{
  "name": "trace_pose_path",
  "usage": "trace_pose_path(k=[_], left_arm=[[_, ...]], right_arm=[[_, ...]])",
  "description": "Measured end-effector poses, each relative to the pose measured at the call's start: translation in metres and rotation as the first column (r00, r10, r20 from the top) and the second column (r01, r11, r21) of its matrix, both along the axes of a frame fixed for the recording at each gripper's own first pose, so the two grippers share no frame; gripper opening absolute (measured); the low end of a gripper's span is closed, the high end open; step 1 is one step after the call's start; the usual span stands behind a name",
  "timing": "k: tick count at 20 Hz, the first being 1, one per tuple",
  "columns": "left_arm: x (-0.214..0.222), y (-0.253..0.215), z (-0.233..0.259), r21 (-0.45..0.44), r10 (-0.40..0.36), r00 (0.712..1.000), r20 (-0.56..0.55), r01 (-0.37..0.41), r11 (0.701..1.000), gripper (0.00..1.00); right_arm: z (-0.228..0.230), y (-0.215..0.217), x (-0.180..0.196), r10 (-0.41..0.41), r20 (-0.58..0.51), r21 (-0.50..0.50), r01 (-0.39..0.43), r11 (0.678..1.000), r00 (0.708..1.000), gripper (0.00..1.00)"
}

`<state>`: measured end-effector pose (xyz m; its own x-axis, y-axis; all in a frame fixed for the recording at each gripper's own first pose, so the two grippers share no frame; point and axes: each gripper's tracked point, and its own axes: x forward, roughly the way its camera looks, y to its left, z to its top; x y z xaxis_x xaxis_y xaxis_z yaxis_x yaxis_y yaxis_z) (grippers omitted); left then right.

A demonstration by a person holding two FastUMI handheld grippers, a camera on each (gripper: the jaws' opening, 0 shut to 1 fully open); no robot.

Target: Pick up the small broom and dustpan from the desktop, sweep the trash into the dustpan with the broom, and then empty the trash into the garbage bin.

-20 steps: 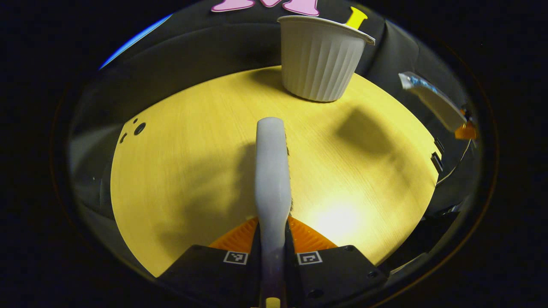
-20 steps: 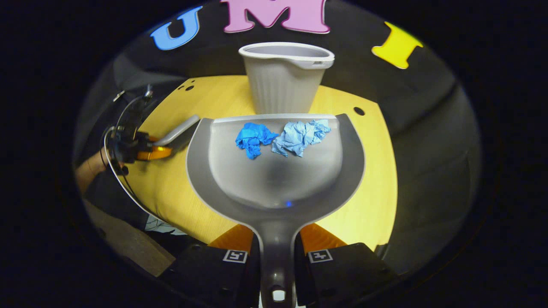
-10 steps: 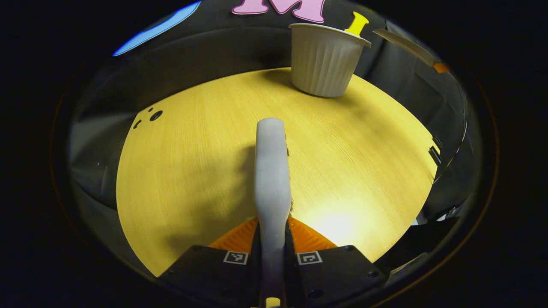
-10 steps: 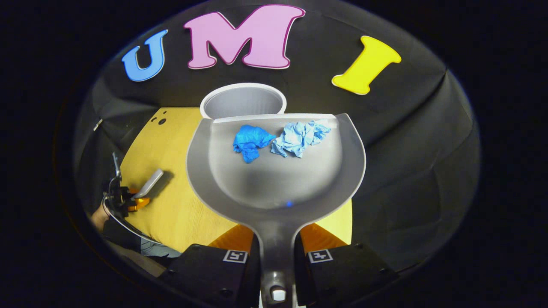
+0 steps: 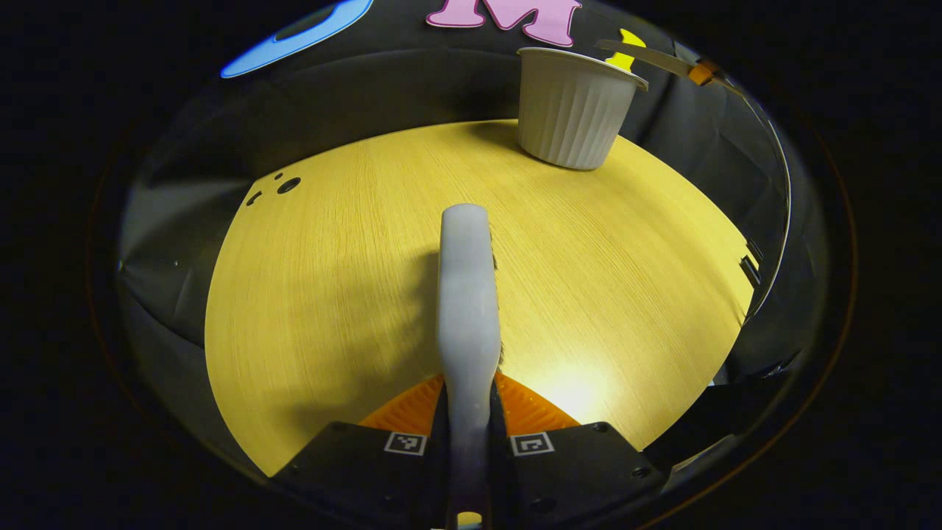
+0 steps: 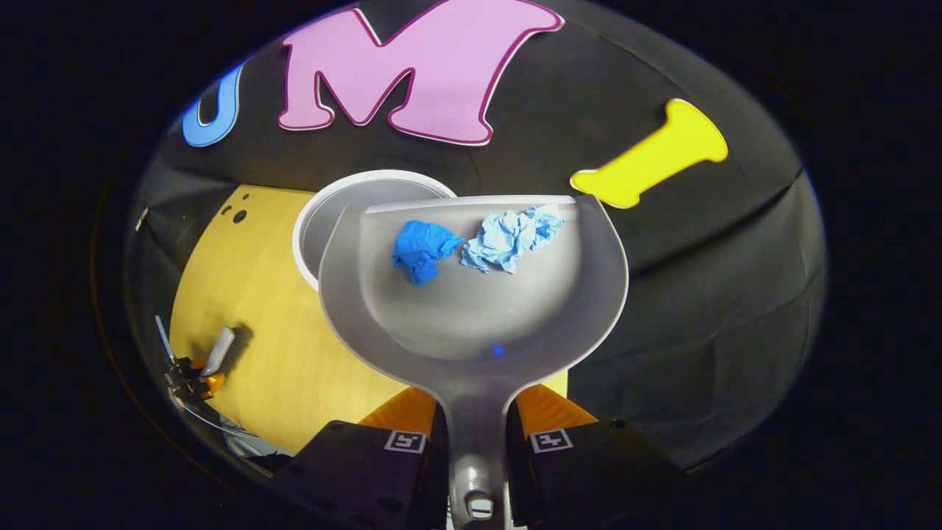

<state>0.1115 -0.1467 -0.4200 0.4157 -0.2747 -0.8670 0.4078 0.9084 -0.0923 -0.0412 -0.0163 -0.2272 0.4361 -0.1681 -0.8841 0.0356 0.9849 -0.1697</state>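
Holding the dustpan (image 6: pixel 471 309) by its handle, the right gripper (image 6: pixel 477 449) has both fingers clamped on the grip, which runs straight fwd along the gripper's own axis w/ the pan's open lip at the far end. Two paper wads ride in the pan near that lip: dark blue wad (image 6: pixel 419 249) and pale blue wad (image 6: pixel 511 235), side by side, just apart.

Key relation: the garbage bin (image 6: pixel 346 210) sits below the lip and off to the pan's left in the right gripper view; its rim pokes out past the pan's left edge, while the pan's right half hangs over the black booth wall, not over the bin. Judgement: trash hasn't been tipped yet, this is the emptying step, sweeping looks done. Next move prob needs the lip shifted left so it centres over the bin mouth, then tilted fwd-down so the wads slide off along the handle axis. Risk: tip now and the pale wad could fall outside the rim.

Left gripper (image 5: pixel 468 442) is clenched on the broom (image 5: pixel 468 294), handle pointing fwd over the desktop (image 5: pixel 331 280), well apart from the bin at the table's far edge (image 5: pixel 574 110). Right is the nearer gripper for the dump; left looks like it's just parked.
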Motion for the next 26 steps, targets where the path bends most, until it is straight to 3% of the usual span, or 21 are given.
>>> trace_pose_path(k=[5, 10, 13, 16, 20, 26], left_arm=[[-0.001, -0.001, 0.001, -0.004, 0.018, 1.000, -0.011, -0.018, 1.000, 0.30], [-0.001, -0.002, -0.001, -0.013, 0.030, 1.000, -0.006, -0.030, 0.999, 0.27], [0.000, -0.003, 0.001, -0.019, 0.041, 0.999, 0.009, -0.040, 0.999, 0.27], [-0.001, -0.005, 0.005, -0.025, 0.054, 0.998, 0.016, -0.054, 0.998, 0.27], [0.001, -0.006, 0.007, -0.029, 0.071, 0.997, 0.022, -0.070, 0.997, 0.27], [0.001, -0.009, 0.003, -0.035, 0.084, 0.996, 0.015, -0.083, 0.996, 0.27]], right_arm=[[0.005, -0.009, -0.002, 0.080, -0.102, -0.092, -0.090, 0.992, 0.992, 0.36], [0.007, -0.028, 0.002, 0.149, -0.197, -0.198, -0.188, 0.962, 0.969, 0.36], [0.011, -0.039, 0.008, 0.194, -0.243, -0.275, -0.260, 0.926, 0.950, 0.36], [0.014, -0.041, 0.010, 0.227, -0.254, -0.286, -0.297, 0.911, 0.940, 0.36], [0.023, -0.050, 0.020, 0.311, -0.292, -0.346, -0.403, 0.847, 0.904, 0.36], [0.043, -0.044, 0.031, 0.374, -0.321, -0.390, -0.481, 0.785, 0.870, 0.36]])
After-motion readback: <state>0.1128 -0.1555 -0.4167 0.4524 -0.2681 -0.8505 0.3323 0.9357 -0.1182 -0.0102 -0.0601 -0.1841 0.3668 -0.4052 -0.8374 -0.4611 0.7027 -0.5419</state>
